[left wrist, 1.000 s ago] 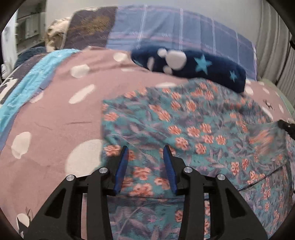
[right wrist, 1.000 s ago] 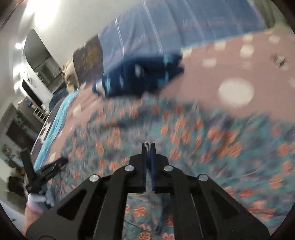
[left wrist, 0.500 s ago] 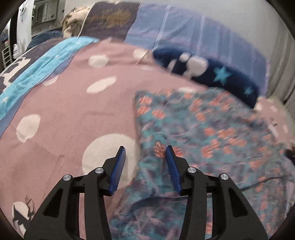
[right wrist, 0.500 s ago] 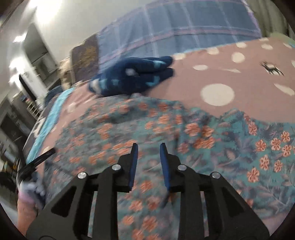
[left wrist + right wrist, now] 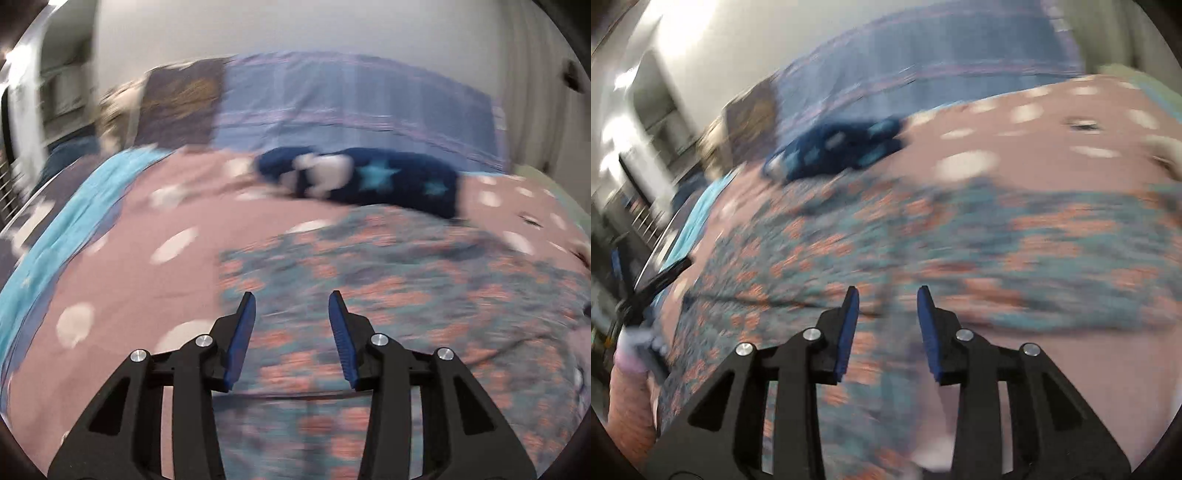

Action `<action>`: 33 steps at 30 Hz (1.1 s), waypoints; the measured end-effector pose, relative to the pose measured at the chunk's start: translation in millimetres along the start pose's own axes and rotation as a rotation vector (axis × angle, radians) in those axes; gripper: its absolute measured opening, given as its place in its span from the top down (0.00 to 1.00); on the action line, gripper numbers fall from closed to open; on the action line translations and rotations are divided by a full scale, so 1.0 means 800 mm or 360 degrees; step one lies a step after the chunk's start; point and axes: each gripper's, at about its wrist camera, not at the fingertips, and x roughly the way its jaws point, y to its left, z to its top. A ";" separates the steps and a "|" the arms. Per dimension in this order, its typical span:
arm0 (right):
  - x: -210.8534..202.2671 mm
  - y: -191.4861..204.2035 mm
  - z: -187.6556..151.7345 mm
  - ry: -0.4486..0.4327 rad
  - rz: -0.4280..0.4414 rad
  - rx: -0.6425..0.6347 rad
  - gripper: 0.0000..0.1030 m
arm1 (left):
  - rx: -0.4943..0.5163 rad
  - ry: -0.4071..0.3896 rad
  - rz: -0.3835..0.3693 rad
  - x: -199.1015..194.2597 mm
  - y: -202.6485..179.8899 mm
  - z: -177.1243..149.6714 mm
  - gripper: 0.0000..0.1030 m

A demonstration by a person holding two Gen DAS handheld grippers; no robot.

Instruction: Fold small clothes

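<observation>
A teal garment with orange flowers (image 5: 388,288) lies spread on the pink dotted bedspread (image 5: 122,280); it also shows in the right wrist view (image 5: 923,236). My left gripper (image 5: 291,314) is open and empty above the garment's left part. My right gripper (image 5: 886,306) is open and empty above the garment's near edge. The left gripper (image 5: 650,291) shows at the left of the right wrist view. Both views are blurred by motion.
A dark blue cloth with stars (image 5: 369,181) lies at the far side of the garment, also in the right wrist view (image 5: 842,147). A blue checked pillow (image 5: 351,107) stands behind it. A turquoise blanket strip (image 5: 74,225) runs along the left.
The right gripper was shut a second ago and has opened wide. Both grippers have lifted and pulled back from the garment. The left gripper stays open.
</observation>
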 end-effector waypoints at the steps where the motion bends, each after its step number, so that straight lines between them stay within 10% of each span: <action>1: -0.018 -0.021 0.002 -0.0043 -0.0036 0.0078 0.68 | 0.0034 0.0002 -0.0047 -0.001 -0.013 0.002 0.58; 8: -0.170 -0.216 -0.001 -0.0463 -0.0381 0.0766 0.59 | 0.0135 0.0387 -0.0169 0.089 -0.072 -0.041 0.57; 17: -0.190 -0.334 -0.024 -0.0497 -0.0387 0.1148 0.51 | 0.0192 0.0341 -0.0120 0.077 -0.077 -0.046 0.56; 20: -0.182 -0.333 -0.025 -0.0565 -0.0346 0.1150 0.55 | 0.0171 0.0344 -0.0138 0.081 -0.076 -0.043 0.56; 24: -0.167 -0.325 -0.007 -0.0589 -0.0348 0.1118 0.95 | 0.0165 0.0342 -0.0144 0.082 -0.075 -0.043 0.56; 33: -0.098 -0.118 0.076 -0.0511 0.0060 0.0463 0.95 | 0.0091 0.0334 -0.0227 0.082 -0.065 -0.042 0.54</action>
